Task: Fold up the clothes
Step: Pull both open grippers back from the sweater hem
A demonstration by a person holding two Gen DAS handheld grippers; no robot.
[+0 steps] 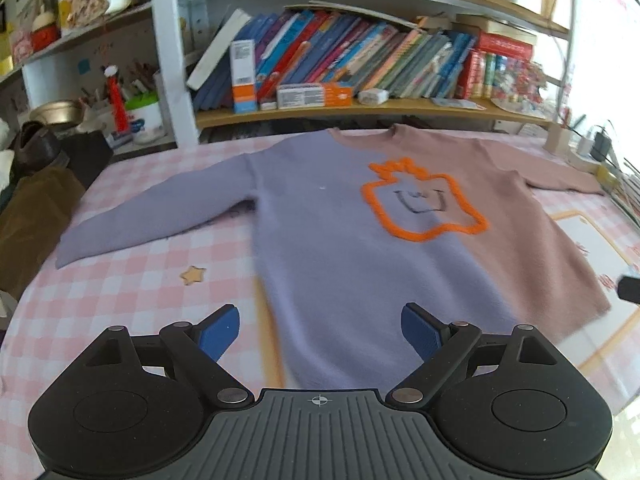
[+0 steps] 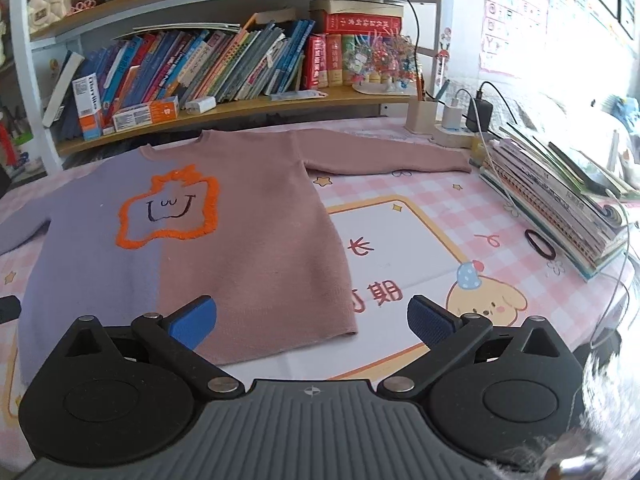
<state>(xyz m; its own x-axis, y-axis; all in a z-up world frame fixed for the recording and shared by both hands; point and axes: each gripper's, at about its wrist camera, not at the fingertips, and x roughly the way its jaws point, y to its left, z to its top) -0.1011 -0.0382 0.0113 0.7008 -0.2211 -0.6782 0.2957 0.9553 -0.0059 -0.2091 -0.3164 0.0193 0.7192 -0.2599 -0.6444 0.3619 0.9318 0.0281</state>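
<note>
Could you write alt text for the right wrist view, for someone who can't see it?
A two-tone sweater, purple and dusty pink with an orange outlined face, lies flat, sleeves spread, on a pink checked tablecloth. The right gripper hovers open over its hem; a bookshelf stands behind.

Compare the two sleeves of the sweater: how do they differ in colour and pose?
The left sleeve is lilac, while the right sleeve is dusty pink. The left sleeve slants down toward the hem side; the right sleeve runs nearly straight sideways. Both lie flat and unfolded on the checked tablecloth.
</note>
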